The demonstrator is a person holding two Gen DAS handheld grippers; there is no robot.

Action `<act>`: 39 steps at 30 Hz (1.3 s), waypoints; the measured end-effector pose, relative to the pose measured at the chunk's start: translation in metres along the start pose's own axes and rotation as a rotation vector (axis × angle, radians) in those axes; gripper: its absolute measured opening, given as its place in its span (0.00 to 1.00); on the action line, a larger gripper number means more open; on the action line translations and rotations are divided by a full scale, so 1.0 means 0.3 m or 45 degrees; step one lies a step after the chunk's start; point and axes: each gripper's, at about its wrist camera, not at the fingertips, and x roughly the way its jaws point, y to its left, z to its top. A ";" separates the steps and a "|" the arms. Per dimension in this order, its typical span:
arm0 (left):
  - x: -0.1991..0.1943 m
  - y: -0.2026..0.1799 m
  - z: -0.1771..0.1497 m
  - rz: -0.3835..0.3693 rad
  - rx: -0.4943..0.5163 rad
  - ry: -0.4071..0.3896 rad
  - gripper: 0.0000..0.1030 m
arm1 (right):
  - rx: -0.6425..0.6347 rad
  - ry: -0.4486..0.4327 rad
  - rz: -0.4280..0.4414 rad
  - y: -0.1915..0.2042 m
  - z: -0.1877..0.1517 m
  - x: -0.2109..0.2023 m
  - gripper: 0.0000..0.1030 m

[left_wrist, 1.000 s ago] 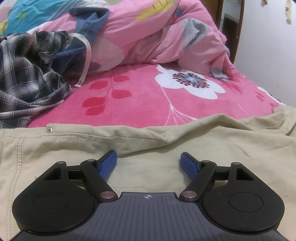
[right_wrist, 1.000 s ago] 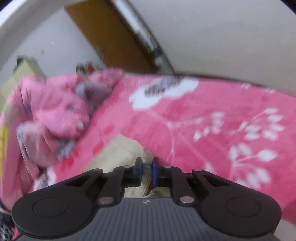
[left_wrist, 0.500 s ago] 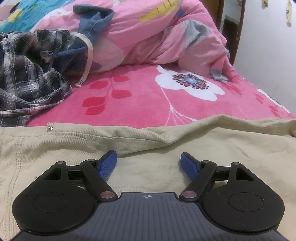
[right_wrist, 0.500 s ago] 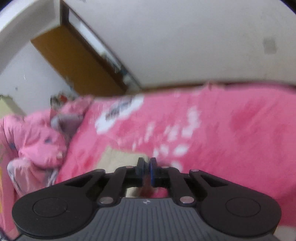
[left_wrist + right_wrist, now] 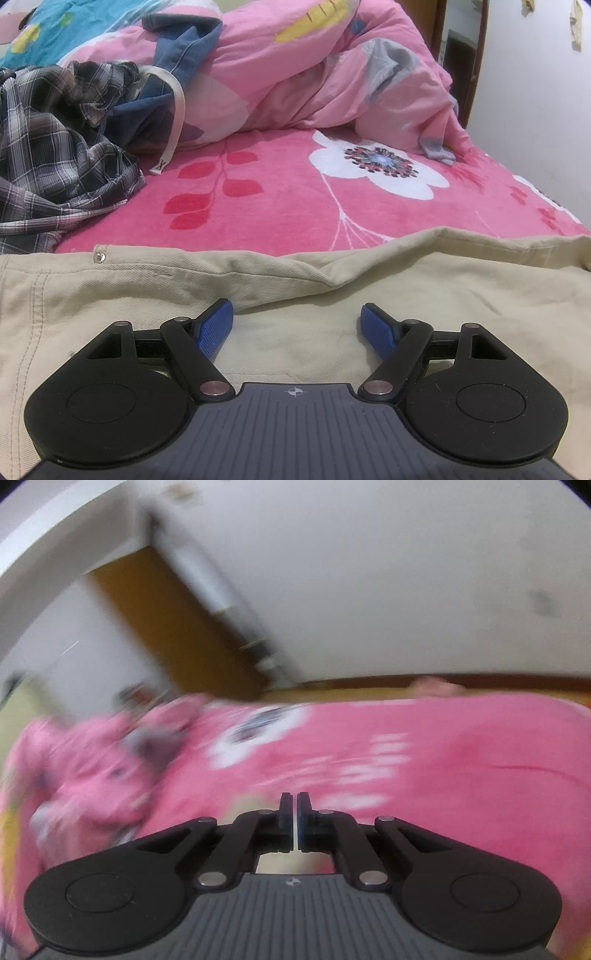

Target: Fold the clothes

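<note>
Beige trousers (image 5: 461, 295) lie spread across the pink flowered bed sheet (image 5: 288, 199), with a rivet near their left edge. My left gripper (image 5: 297, 306) hovers low over them, open, its blue pads wide apart and nothing between them. In the blurred right wrist view my right gripper (image 5: 294, 797) is raised over the bed with its pads almost together. A thin pale strip shows between them and beige cloth (image 5: 295, 864) hangs just under the fingers. The jaws are opening slightly on that cloth.
A crumpled plaid shirt (image 5: 55, 147) and a blue denim garment (image 5: 184, 48) lie at the back left. A bunched pink quilt (image 5: 314, 81) fills the head of the bed. A white wall (image 5: 535, 110) runs along the right side. A brown door (image 5: 166, 627) stands beyond the bed.
The right gripper has swung and risen, so more wall and less bed show, now blurred. The trousers' right end has been drawn out flatter. The left gripper has stayed still.
</note>
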 end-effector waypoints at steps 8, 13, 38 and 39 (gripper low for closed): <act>-0.002 0.002 -0.001 -0.005 -0.006 -0.002 0.75 | -0.388 0.104 0.185 0.368 -0.173 -0.102 0.47; -0.001 0.003 -0.003 -0.008 -0.008 -0.006 0.75 | -0.627 0.058 -0.027 0.383 -0.304 -0.250 0.57; -0.004 -0.001 -0.007 -0.005 -0.013 -0.015 0.75 | -1.222 -0.198 -0.539 0.440 -0.351 -0.164 0.07; -0.005 -0.001 -0.008 -0.004 -0.013 -0.016 0.75 | -1.233 -0.205 -0.535 0.446 -0.331 -0.147 0.07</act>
